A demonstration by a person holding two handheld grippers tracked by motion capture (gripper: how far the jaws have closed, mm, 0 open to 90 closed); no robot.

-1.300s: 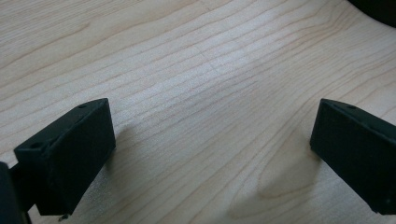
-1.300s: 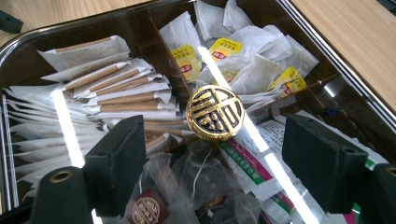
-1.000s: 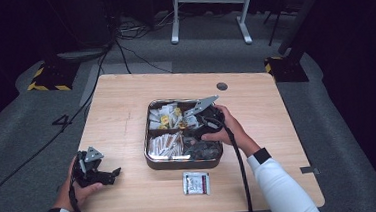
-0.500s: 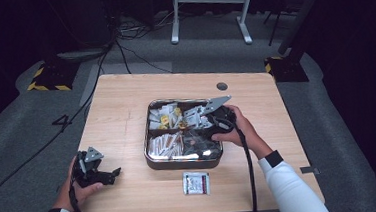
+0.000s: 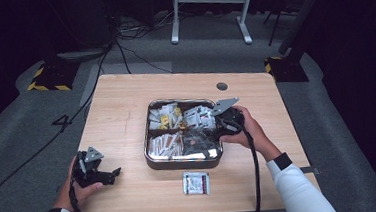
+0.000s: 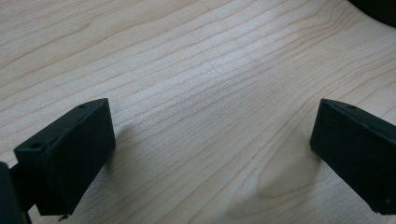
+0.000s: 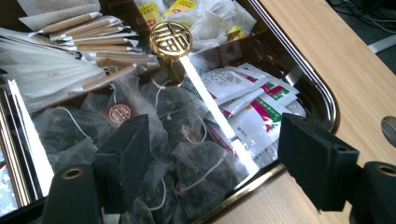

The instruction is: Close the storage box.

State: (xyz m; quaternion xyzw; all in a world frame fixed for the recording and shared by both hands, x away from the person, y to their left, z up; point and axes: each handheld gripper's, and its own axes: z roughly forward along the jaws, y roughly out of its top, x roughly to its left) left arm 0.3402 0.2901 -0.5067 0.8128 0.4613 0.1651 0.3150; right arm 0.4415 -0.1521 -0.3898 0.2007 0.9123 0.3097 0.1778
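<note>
Item one: a square metal tray [image 5: 149, 154] at the middle of the wooden table [image 5: 126, 115], split into four compartments by a cross divider topped with a gold round knob [image 7: 171, 39]. In the right gripper view we count dark tea bags [image 7: 187, 158] in fine mesh with strings in the nearest compartment, white sachets with red and green print [image 7: 243, 100] in the one to its right, paper sticks [image 7: 88, 44] with tan bands in the one beyond to the left, and yellow-and-white packets [image 7: 187, 7] in the farthest.

Item two: the right gripper [image 5: 216, 129], held in the person's right hand [image 5: 250, 131] at the tray's right rim. We see its jaws spread wide above the tea bag compartment, with nothing between the pads and nothing gripped.

Item three: the left gripper [image 5: 105, 174], held in the left hand [image 5: 79, 186] near the table's front left corner, well apart from the tray. In its own view the jaws stand wide apart over bare wood, holding nothing.

Item four: one white sachet [image 5: 196, 183] with a red mark, lying flat on the table just in front of the tray, apart from both grippers.
</note>
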